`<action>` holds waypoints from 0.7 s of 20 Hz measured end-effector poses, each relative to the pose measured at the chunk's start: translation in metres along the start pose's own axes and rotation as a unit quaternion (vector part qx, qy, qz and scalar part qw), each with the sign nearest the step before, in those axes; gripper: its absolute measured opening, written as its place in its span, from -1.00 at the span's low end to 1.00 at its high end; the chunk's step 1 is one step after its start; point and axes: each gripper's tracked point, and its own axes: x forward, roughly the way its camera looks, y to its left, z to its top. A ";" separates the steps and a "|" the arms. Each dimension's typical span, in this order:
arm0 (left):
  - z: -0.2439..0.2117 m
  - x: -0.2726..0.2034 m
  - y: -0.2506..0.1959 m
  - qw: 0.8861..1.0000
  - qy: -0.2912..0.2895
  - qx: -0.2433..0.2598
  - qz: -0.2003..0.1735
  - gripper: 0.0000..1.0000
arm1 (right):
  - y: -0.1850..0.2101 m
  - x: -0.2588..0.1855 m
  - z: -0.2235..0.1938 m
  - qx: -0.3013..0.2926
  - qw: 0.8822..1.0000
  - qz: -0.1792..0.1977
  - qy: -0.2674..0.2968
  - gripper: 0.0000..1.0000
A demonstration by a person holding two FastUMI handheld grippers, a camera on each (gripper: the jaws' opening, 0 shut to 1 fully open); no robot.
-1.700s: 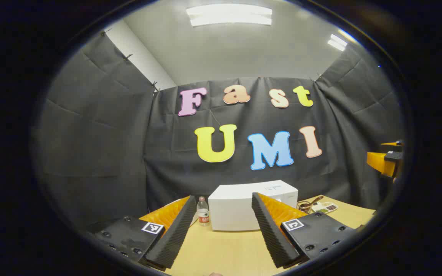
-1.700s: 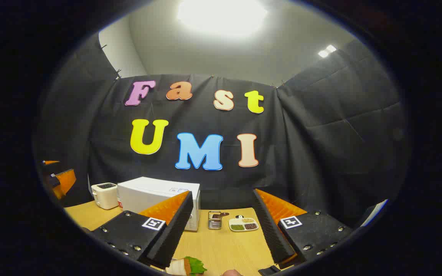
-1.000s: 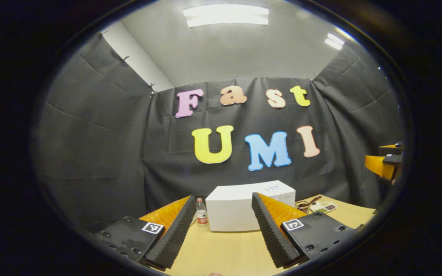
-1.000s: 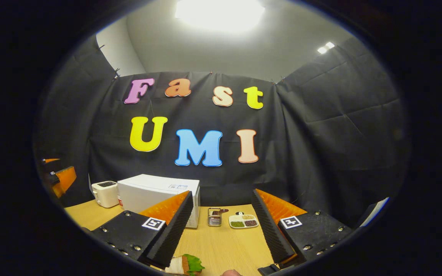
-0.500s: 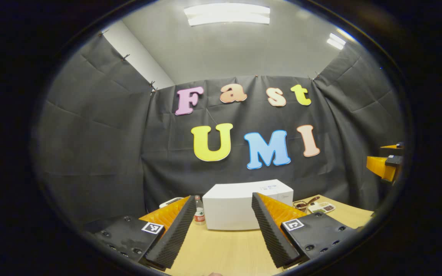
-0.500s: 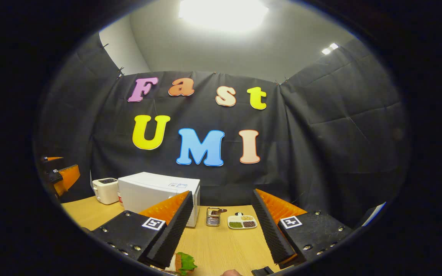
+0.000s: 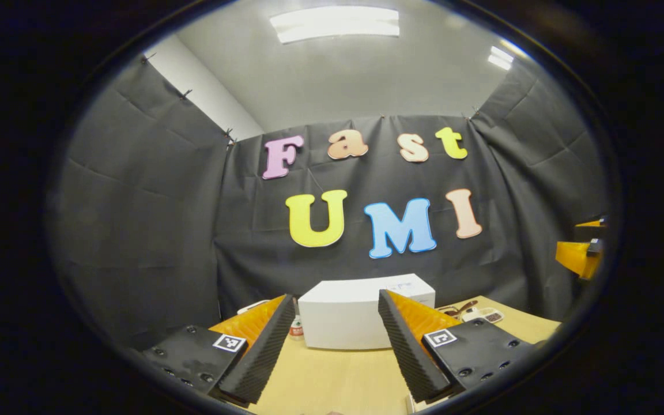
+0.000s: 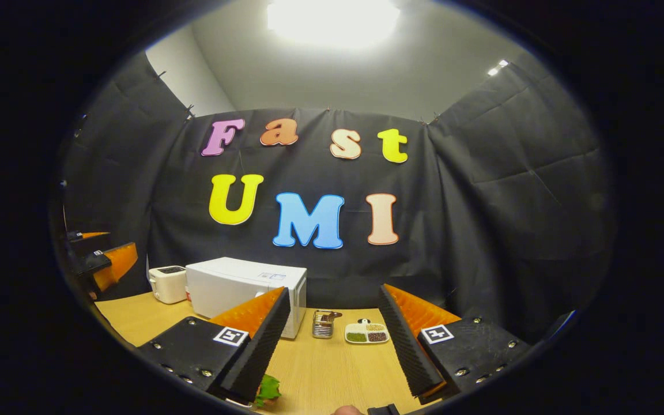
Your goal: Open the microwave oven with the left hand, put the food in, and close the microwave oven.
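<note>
The white microwave [image 7: 361, 314] stands at the back of the wooden table, straight beyond my left gripper [image 7: 335, 297], which is open and holds nothing. In the right gripper view the microwave [image 8: 245, 288] is to the left, its door looking shut. The food, a piece with a green leaf [image 8: 267, 389], lies on the table low down beside the left finger of my right gripper [image 8: 333, 290]. That gripper is open too and hovers above the table. Each gripper appears at the edge of the other's view: the right gripper [image 7: 580, 256] and the left gripper [image 8: 104, 259].
A white toaster [image 8: 169, 284] and a small bottle [image 7: 295, 328] stand left of the microwave. To its right are a metal utensil holder [image 8: 323, 324] and a divided dish [image 8: 366, 333] of seasonings. Bare wooden tabletop [image 8: 332, 369] stretches in front.
Both views have drifted slightly. The microwave sits a little further left in the left gripper view. The food has slipped lower, partly behind the finger, in the right gripper view. Both grippers stay open.
</note>
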 end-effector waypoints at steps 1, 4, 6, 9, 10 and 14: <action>0.000 0.004 -0.002 1.000 0.000 -0.001 -0.001 0.93 | 0.000 -0.001 0.000 0.004 1.000 -0.001 0.000 0.87; 0.001 0.021 -0.004 1.000 -0.007 -0.004 -0.004 0.92 | -0.007 0.001 0.001 0.006 1.000 -0.010 -0.001 0.87; -0.001 0.037 -0.008 1.000 -0.011 -0.005 -0.013 0.92 | -0.011 0.004 0.002 0.012 1.000 -0.024 -0.003 0.87; -0.009 0.068 -0.015 0.999 -0.012 -0.010 -0.033 0.89 | -0.012 0.010 -0.001 0.014 0.999 -0.046 0.001 0.87; -0.011 0.079 -0.018 0.999 -0.011 -0.012 -0.039 0.89 | -0.011 0.012 0.000 0.013 0.999 -0.051 0.001 0.87; -0.028 0.122 -0.035 0.998 -0.007 -0.020 -0.064 0.86 | -0.011 0.021 0.003 0.006 0.997 -0.077 -0.001 0.87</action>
